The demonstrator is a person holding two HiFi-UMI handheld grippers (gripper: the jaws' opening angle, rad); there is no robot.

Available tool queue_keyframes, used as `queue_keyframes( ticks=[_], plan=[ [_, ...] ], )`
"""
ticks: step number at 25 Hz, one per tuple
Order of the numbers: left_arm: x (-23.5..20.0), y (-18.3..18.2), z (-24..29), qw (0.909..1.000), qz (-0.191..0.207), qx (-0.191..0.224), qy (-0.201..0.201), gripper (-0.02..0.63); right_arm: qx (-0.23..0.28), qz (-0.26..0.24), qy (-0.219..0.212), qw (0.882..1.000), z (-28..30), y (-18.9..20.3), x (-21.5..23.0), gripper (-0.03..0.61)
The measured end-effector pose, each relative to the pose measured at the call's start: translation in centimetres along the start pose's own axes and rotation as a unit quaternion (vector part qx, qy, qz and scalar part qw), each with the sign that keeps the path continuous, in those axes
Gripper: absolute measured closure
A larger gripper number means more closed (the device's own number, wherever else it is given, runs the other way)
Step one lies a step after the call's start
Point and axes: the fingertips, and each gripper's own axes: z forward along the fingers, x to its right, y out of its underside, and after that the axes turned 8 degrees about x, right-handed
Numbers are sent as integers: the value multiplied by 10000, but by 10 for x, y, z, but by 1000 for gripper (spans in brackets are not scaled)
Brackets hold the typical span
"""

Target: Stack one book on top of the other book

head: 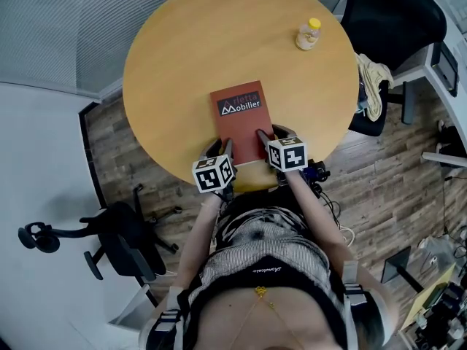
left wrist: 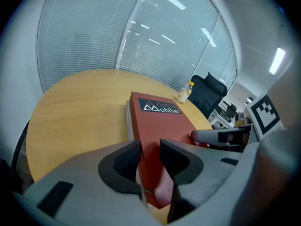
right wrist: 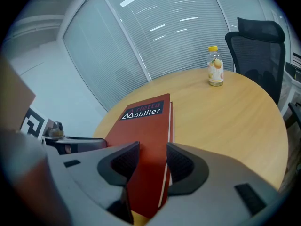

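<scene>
Red book (head: pixel 240 115) mid table (head: pixel 168 64), bottle (head: pixel 309 33) at 1 o'clock. Left gripper (head: pixel 218 149) and right gripper (head: pixel 273 132) both spread, straddling its 6 o'clock corners.

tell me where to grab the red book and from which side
Take the red book by its near short edge, toward the corners, coming from the person's side of the round table. It lies flat and looks too wide for jaws to span, so pinching its thin edge probably works best.
</scene>
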Motion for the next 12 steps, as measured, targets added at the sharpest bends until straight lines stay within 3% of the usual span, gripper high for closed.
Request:
queue_keyframes(
  ticks=[12],
  plan=[
    [0, 0, 1, 10000, -14, 95, 8, 474, 0, -62, -73, 10000, 1, 0, 1, 400]
  ],
)
